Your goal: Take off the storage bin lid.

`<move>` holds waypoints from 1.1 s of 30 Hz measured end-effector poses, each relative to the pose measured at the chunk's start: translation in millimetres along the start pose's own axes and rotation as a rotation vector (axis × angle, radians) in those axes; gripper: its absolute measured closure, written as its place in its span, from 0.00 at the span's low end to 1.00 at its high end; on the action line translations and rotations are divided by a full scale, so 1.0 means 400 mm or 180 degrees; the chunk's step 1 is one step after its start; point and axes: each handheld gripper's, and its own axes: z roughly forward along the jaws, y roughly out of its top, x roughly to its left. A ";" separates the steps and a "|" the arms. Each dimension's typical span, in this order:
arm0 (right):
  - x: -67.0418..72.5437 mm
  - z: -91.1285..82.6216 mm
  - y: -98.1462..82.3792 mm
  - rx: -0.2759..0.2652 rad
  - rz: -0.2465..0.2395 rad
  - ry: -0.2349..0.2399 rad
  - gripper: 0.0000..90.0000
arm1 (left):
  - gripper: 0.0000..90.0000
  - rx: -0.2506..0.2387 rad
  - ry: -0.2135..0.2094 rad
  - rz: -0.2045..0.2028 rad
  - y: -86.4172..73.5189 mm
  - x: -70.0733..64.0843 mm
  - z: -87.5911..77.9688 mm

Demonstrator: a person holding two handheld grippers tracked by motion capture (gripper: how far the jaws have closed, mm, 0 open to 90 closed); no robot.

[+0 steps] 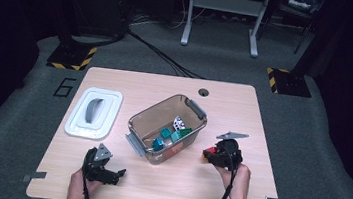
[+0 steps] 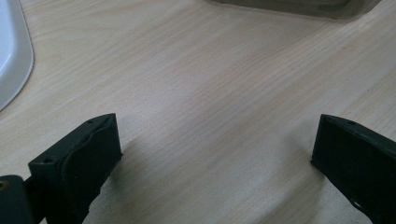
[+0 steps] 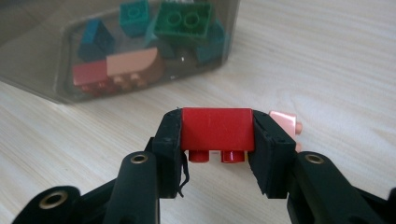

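Red brick (image 3: 216, 129): pinched in the right gripper (image 3: 217, 140), pads on its two short ends; long axis crosswise between the jaws, studs pointing down, smooth sloped face up; clear of the bench (image 1: 176, 87).
Right gripper, high view (image 1: 215, 155): near the right edge of the bench, just right of the box.
Pink brick (image 3: 285, 123): lying on the bench just beyond the right jaw.
Clear plastic box (image 1: 144, 148): mid-bench, open, holding teal, green, red and pink bricks.
White lid (image 1: 93, 112): near the left edge.
Left gripper (image 2: 217, 154): jaws spread wide over bare wood, near the front left corner.
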 end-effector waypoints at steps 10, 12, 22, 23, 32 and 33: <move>0.008 -0.042 0.071 -0.0130 -0.0113 -0.0029 0.65 | 0.01 0.0000 0.0000 -0.0001 0.000 0.000 0.000; 0.011 -0.050 0.086 -0.0138 -0.0099 -0.0045 0.65 | 0.01 0.0000 0.0000 0.0000 0.000 0.000 0.000; 0.039 -0.076 0.168 -0.0249 -0.0215 -0.0038 0.65 | 0.01 0.0000 0.0000 -0.0001 0.000 0.000 0.000; 0.042 -0.075 0.176 -0.0254 -0.0242 -0.0046 0.65 | 0.01 0.0000 -0.0001 -0.0001 0.000 0.000 0.000; 0.067 -0.051 0.231 -0.0180 -0.0314 0.0038 0.65 | 0.01 0.0000 0.0000 -0.0001 0.000 0.000 0.000; 0.068 -0.046 0.235 -0.0164 -0.0362 0.0046 0.65 | 0.01 0.0000 -0.0001 0.0000 0.000 0.000 0.000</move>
